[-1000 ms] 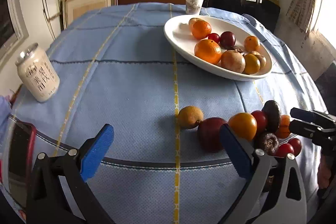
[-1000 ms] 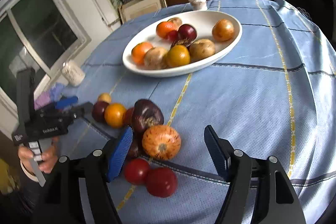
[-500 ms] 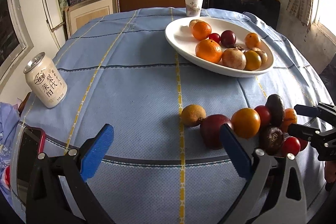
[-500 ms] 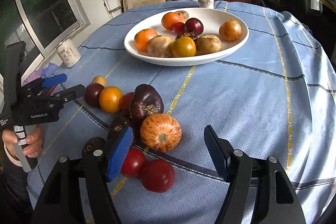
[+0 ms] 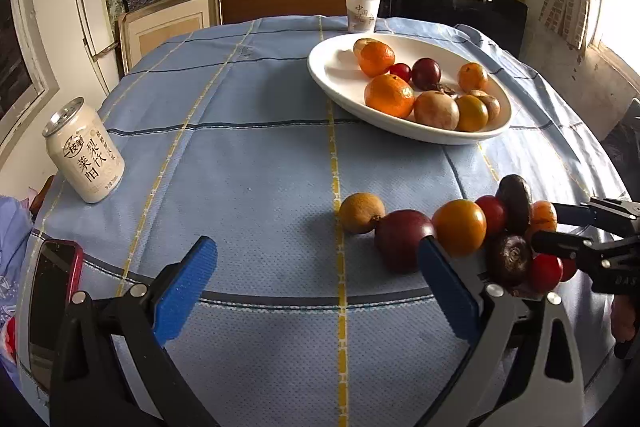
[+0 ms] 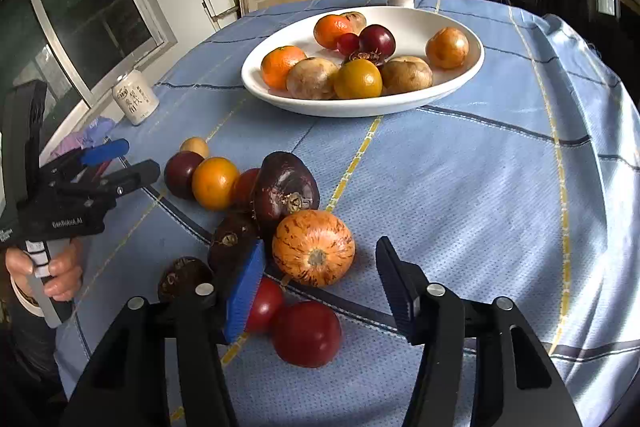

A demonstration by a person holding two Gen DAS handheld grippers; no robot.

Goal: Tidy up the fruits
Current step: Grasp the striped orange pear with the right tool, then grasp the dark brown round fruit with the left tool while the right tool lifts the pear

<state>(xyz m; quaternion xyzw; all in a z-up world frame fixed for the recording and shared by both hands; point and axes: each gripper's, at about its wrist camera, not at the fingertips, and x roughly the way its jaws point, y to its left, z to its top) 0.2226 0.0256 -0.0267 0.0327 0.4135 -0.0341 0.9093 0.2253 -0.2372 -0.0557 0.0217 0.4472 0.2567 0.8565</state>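
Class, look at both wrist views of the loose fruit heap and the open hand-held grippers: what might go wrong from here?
1. The striped orange fruit touches its neighbours, so closing the right hand-held gripper could nudge the red fruit rolling toward the near table edge.
2. The white plate is already crowded; another round fruit may roll off.
3. The left hand-held gripper is close by, so the two might collide.

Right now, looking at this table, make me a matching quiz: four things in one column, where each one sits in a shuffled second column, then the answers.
Things:
1. drink can
2. paper cup
3. striped orange fruit
4. phone

Places:
A. behind the white plate
B. between the right gripper's open fingers
C. near edge, beside the left gripper
D. standing alone at the cloth's left side

Pairs: 1-D, 2-A, 3-B, 4-C
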